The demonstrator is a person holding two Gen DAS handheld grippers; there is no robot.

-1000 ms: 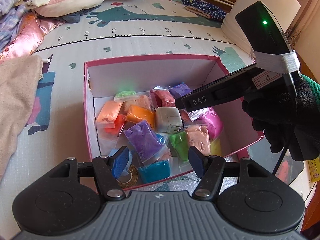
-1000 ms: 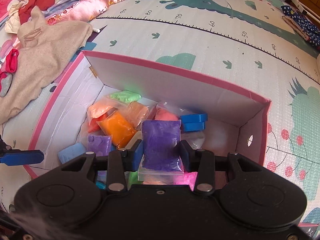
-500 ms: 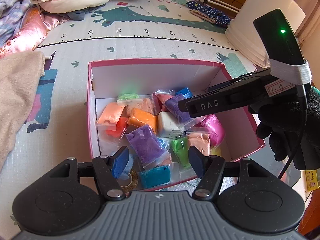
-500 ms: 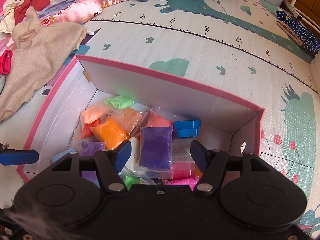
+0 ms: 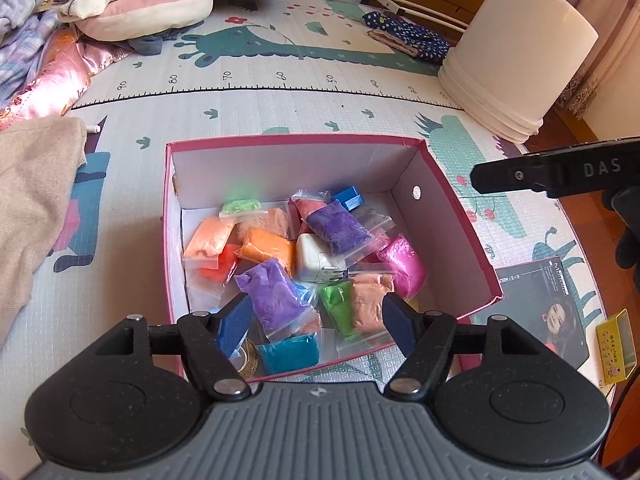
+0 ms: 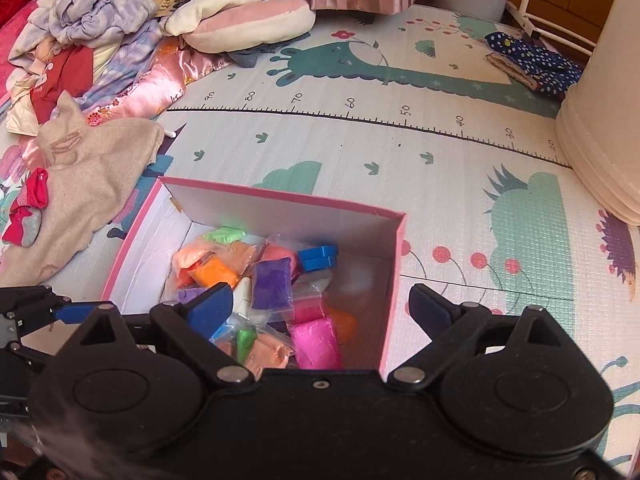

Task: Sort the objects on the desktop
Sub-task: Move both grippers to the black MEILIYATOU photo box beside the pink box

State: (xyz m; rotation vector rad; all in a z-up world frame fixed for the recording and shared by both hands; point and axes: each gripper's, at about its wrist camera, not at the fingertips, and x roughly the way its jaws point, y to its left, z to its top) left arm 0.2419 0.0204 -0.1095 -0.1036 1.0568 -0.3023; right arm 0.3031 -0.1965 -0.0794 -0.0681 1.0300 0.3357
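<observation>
A pink cardboard box [image 5: 296, 140] stands open on the play mat, holding several coloured clay bags, a white charger [image 5: 316, 260] and a blue block [image 5: 349, 197]. One purple bag [image 5: 340, 226] lies loose on top of the pile, also in the right wrist view as the purple bag [image 6: 272, 284]. My left gripper [image 5: 316, 318] hangs open over the box's near edge with nothing between its fingers. My right gripper [image 6: 320, 308] is wide open and empty above the box's [image 6: 280, 196] right end. Its black side bar [image 5: 560, 172] shows at the right of the left wrist view.
A white bucket [image 5: 520, 48] stands at the back right. A beige cloth [image 5: 32, 192] lies left of the box, with a clothes pile [image 6: 80, 40] and a pillow [image 5: 140, 12] behind. A dark booklet [image 5: 548, 304] and a small yellow box [image 5: 616, 344] lie right of the box.
The right gripper opened and let go of the purple bag, which now lies in the box. It then drew back up and to the right. The left gripper stayed open and rose.
</observation>
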